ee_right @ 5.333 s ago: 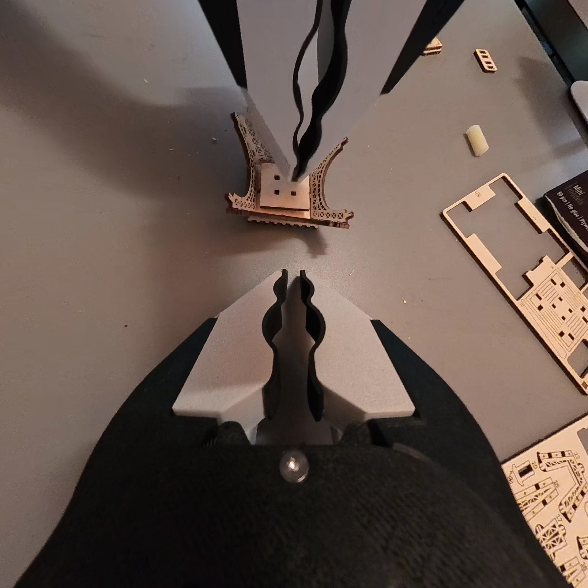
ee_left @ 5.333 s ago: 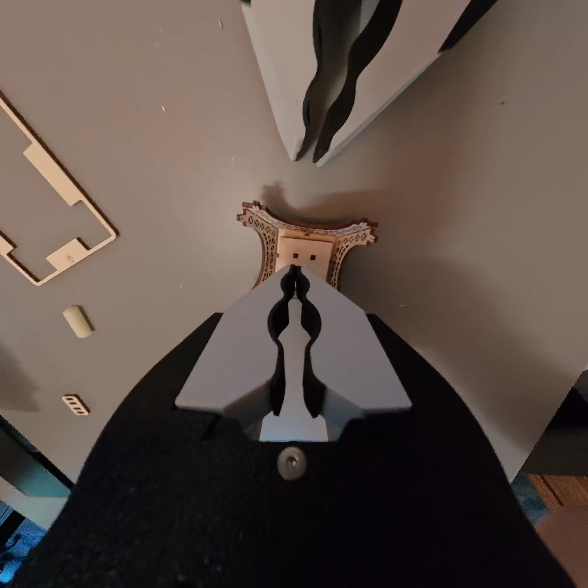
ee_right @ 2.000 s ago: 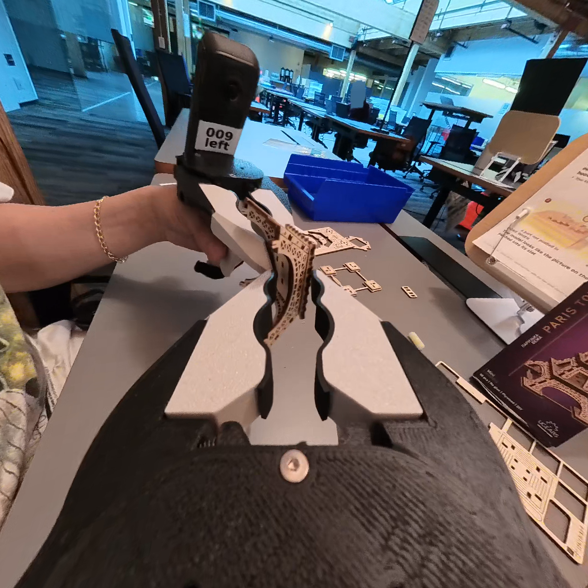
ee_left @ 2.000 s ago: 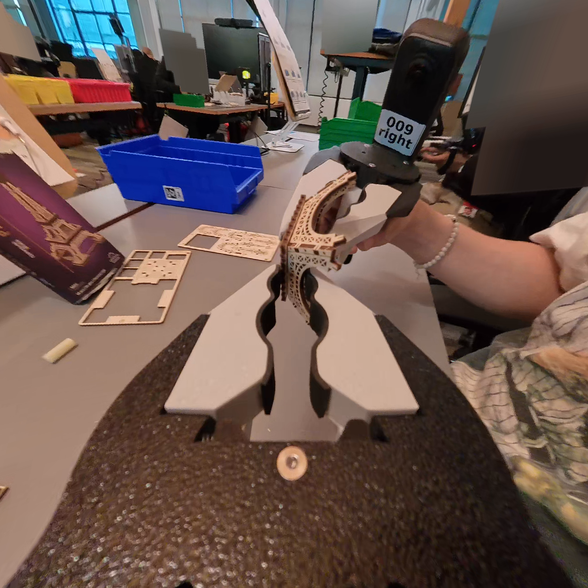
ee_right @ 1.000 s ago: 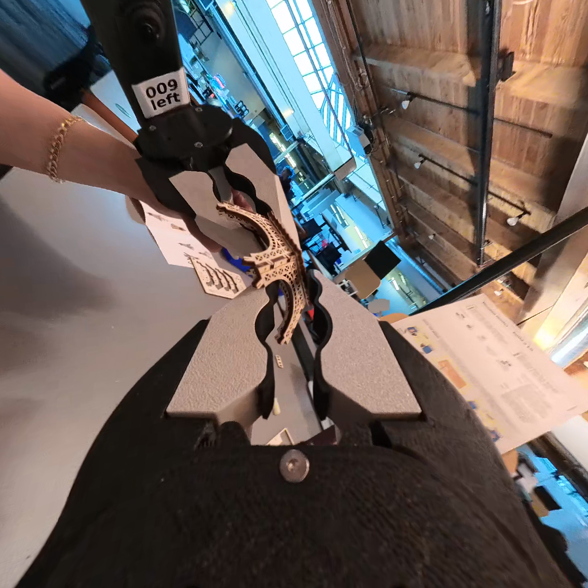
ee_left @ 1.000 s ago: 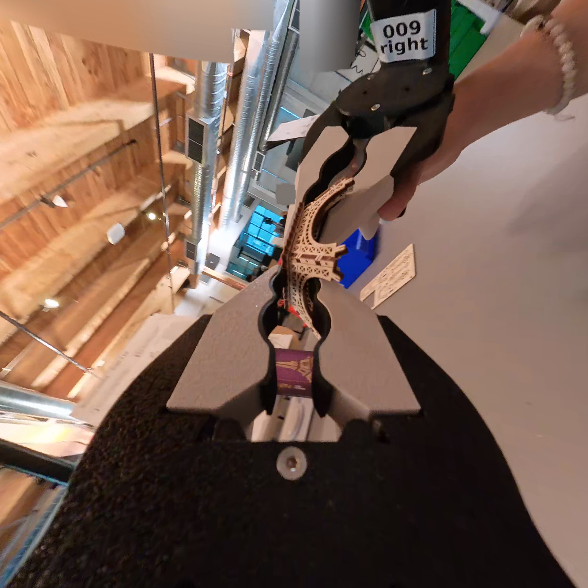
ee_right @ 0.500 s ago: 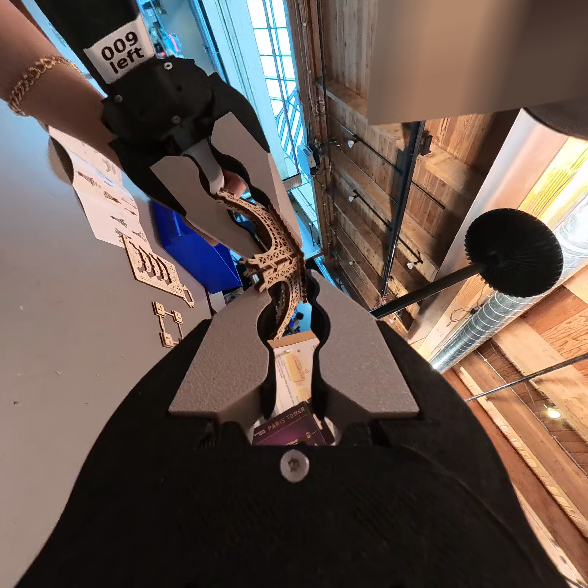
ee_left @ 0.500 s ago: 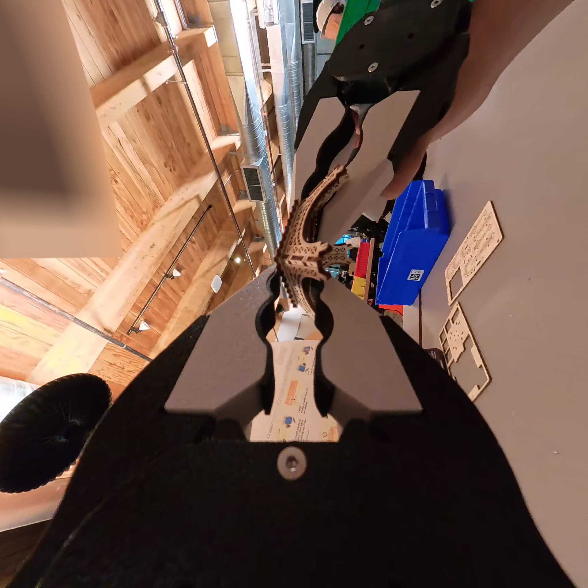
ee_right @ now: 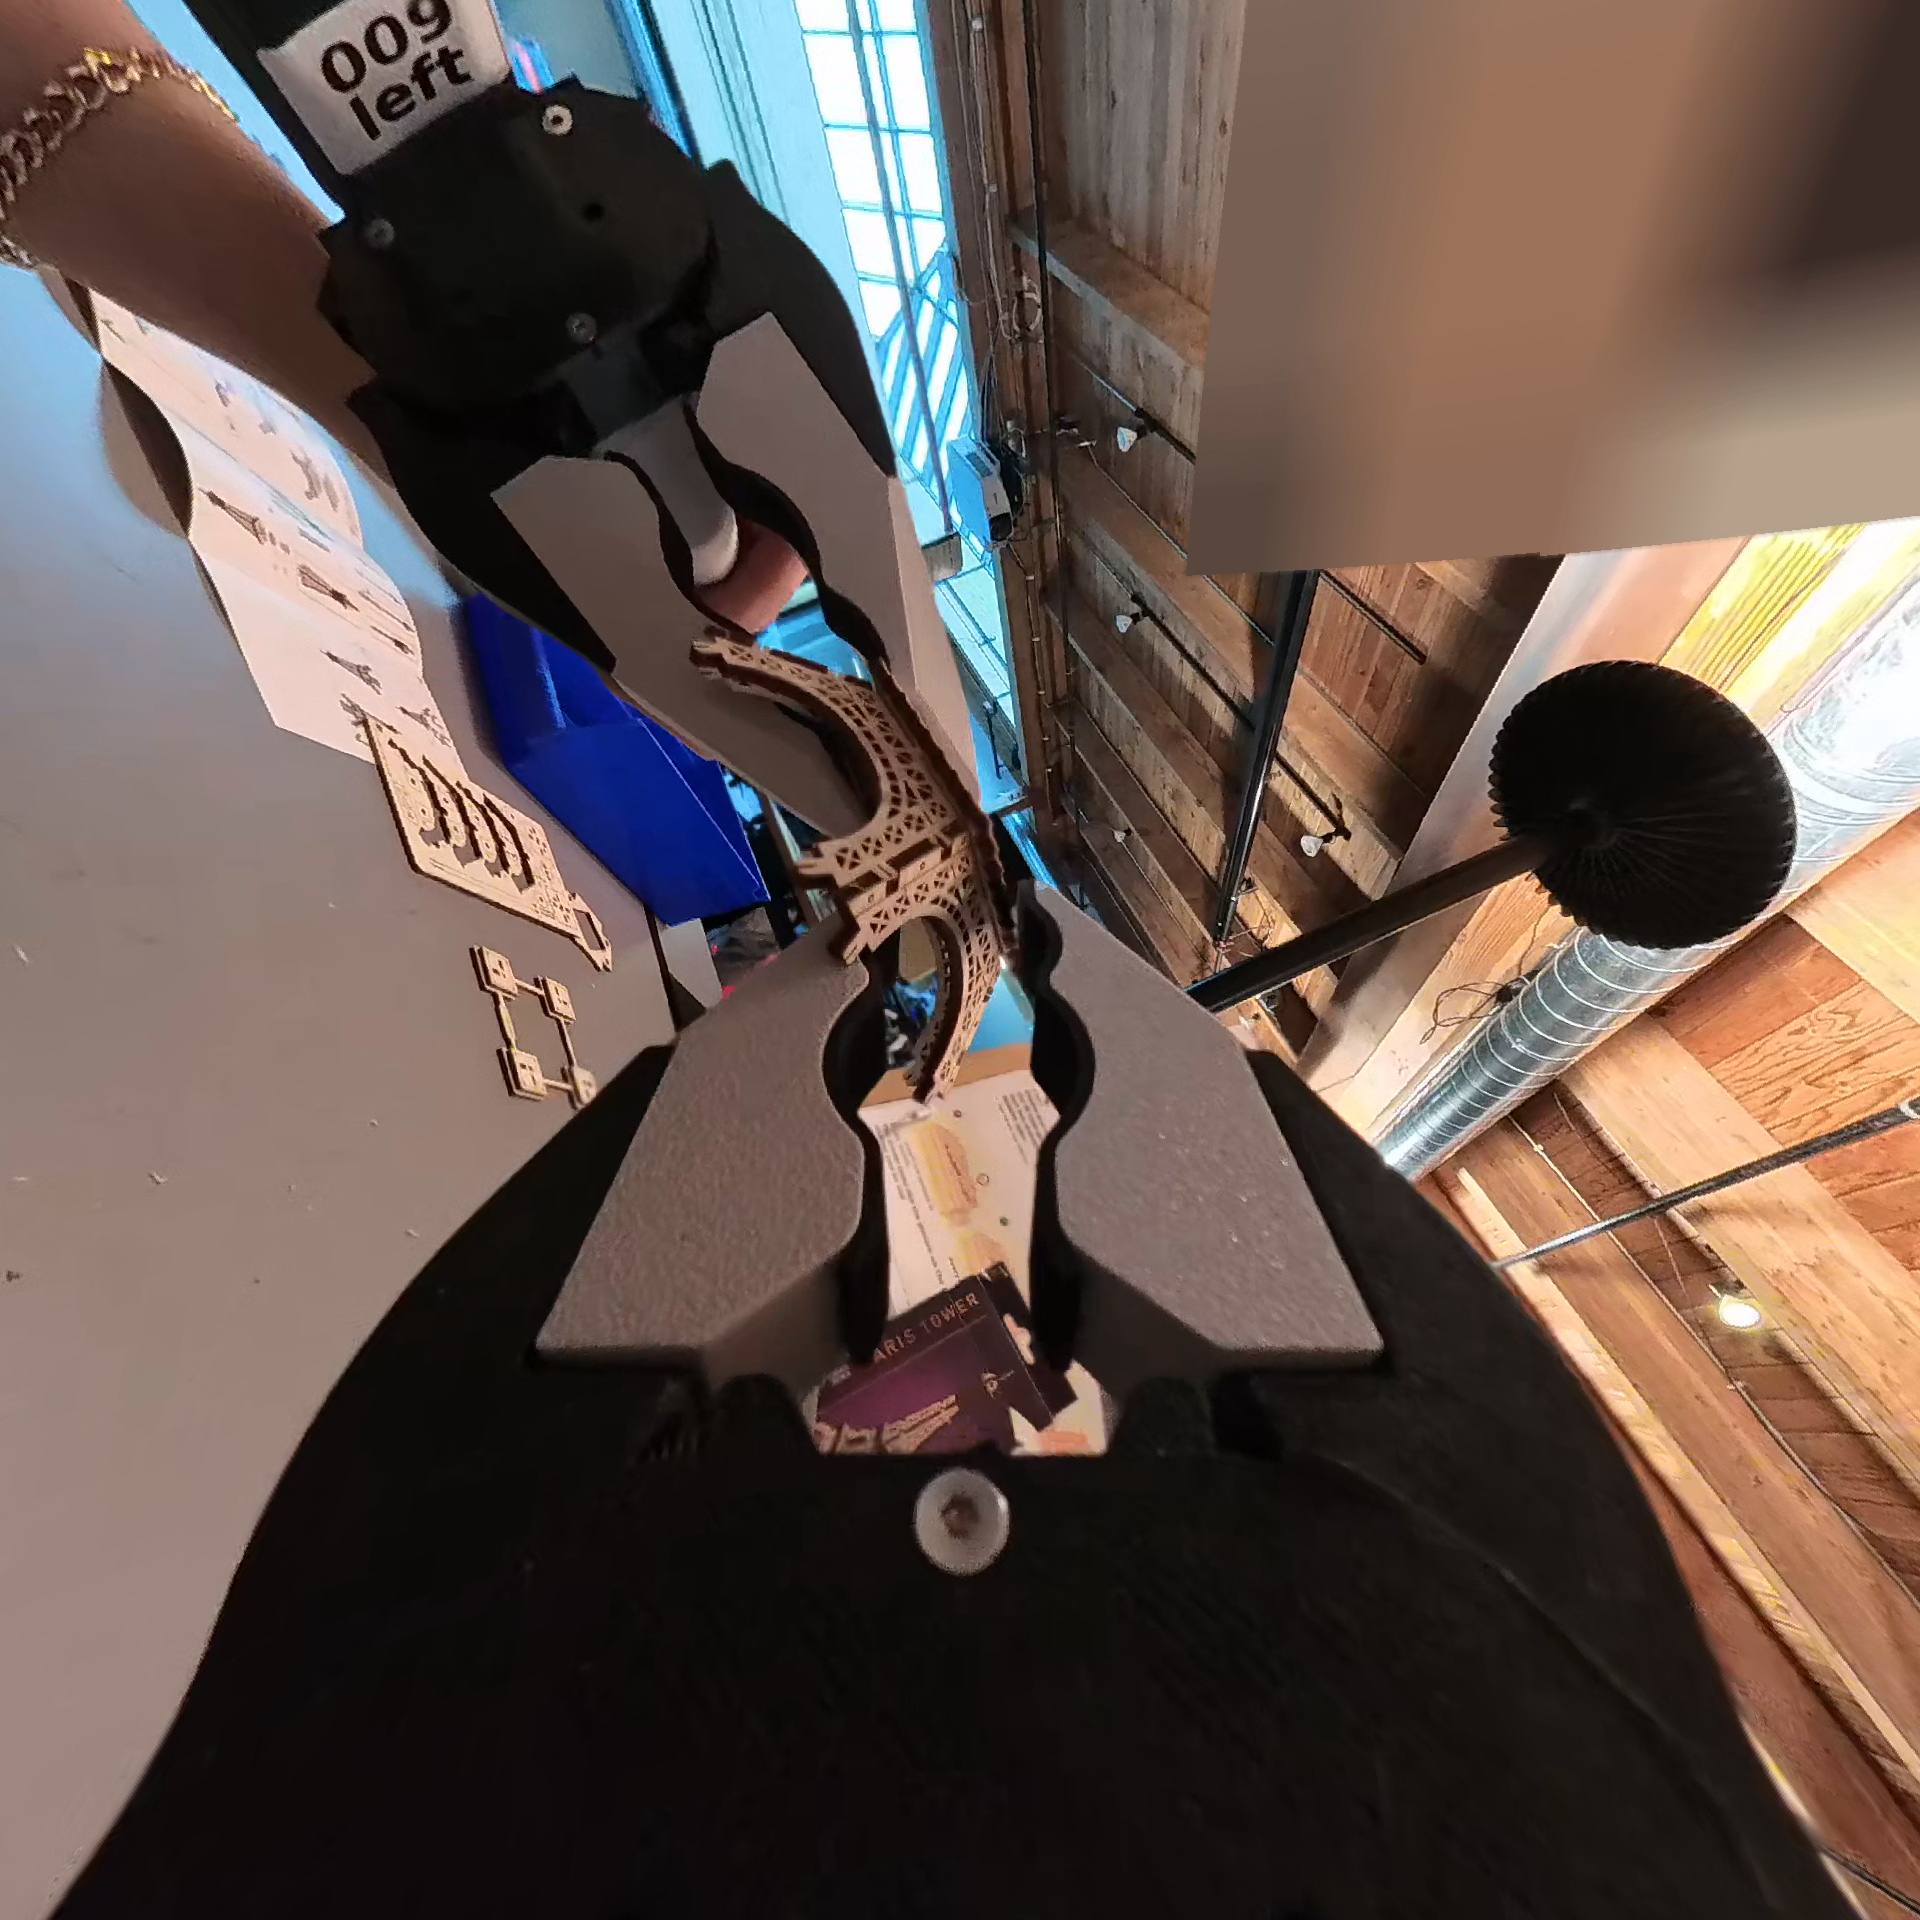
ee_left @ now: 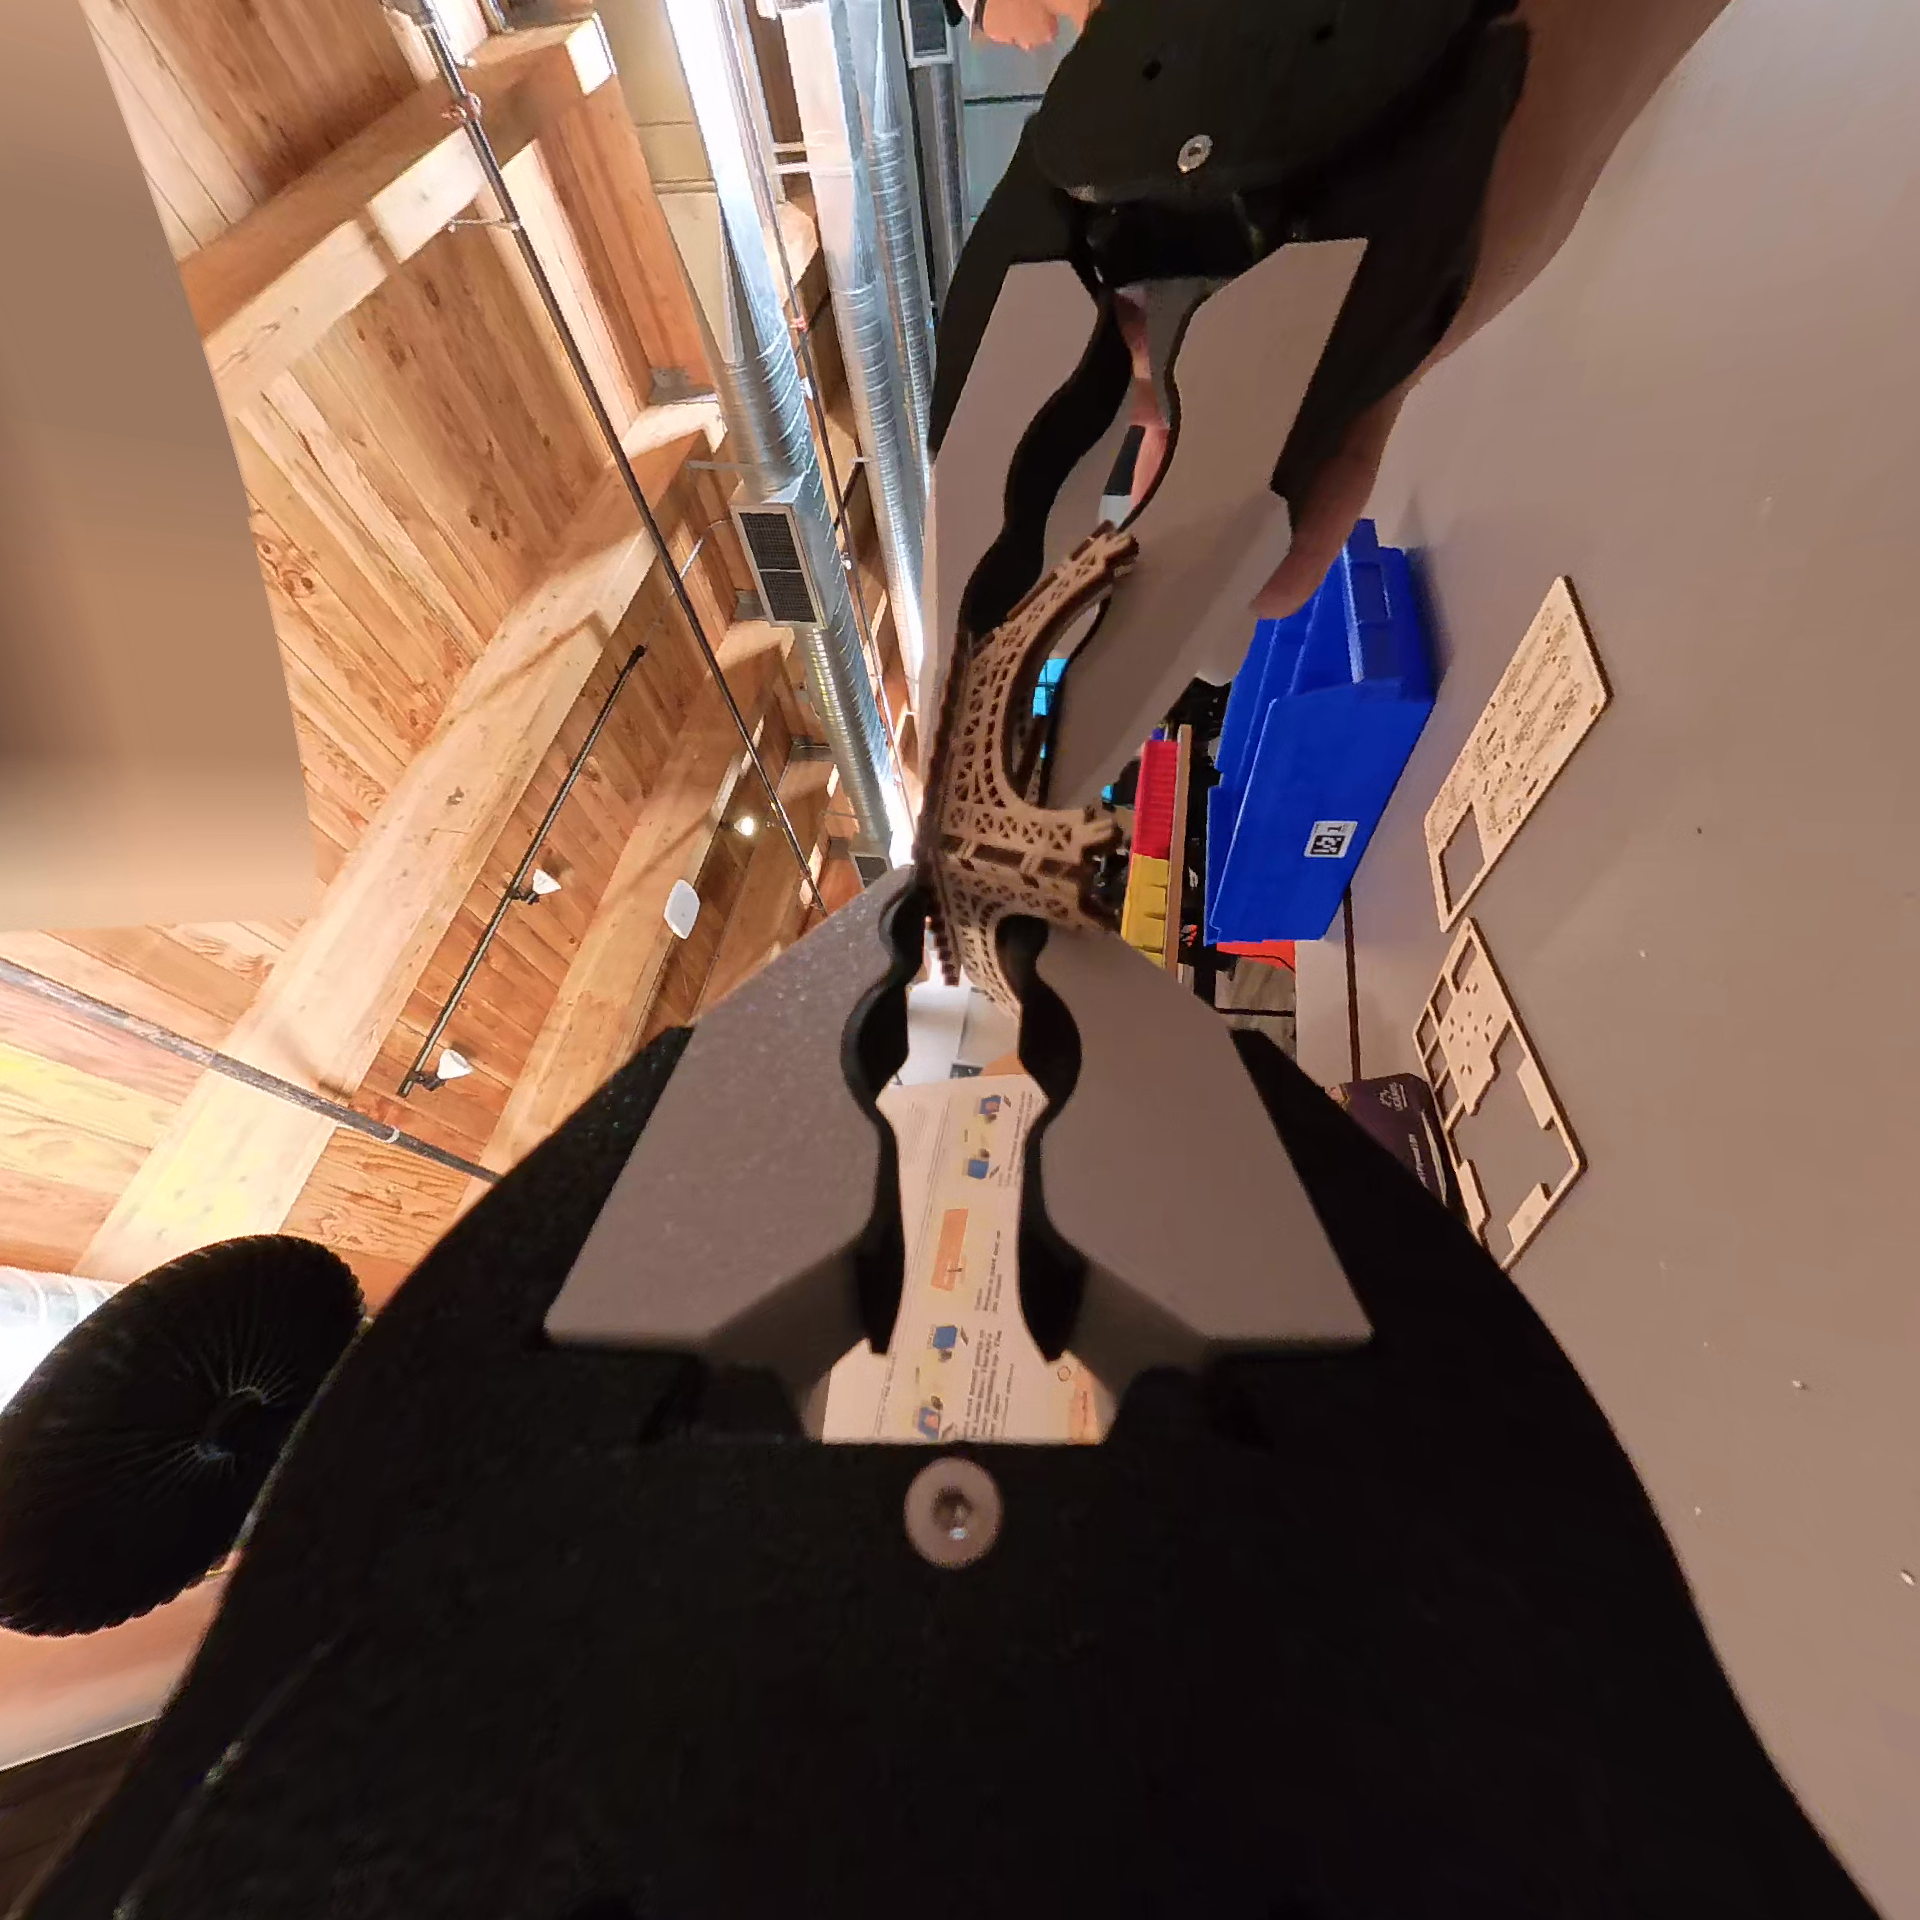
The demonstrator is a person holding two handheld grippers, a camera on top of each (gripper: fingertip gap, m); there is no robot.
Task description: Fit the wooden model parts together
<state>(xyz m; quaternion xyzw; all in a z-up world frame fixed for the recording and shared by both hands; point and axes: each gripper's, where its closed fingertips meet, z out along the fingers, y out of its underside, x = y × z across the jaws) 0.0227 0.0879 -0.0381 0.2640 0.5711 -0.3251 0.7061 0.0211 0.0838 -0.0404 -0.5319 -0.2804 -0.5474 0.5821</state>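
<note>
The wooden lattice tower base (ee_left: 997,821) is held in the air between both grippers. My left gripper (ee_left: 971,914) is shut on one curved leg of it. My right gripper (ee_right: 940,940) is shut on the opposite leg, and the tower base (ee_right: 904,831) sits just past its tips. Each gripper shows in the other's view: the right gripper (ee_left: 1003,727) from the top, the left gripper (ee_right: 899,805) from the upper left. Both views are rolled sideways, so the grey table (ee_left: 1714,1039) stands at the frame's side.
On the table lie a blue bin (ee_left: 1320,748), a cut wooden parts sheet (ee_left: 1517,748), an emptied wooden frame (ee_left: 1496,1101), a purple box (ee_right: 935,1371) and a paper instruction sheet (ee_right: 291,561). A black round fan-like disc on a pole (ee_right: 1642,810) is to the side. Left and right tips are no more than a few centimetres apart.
Both grippers took the tower base off the table and lifted it. Over the last second they rolled further sideways with it still held between them.
</note>
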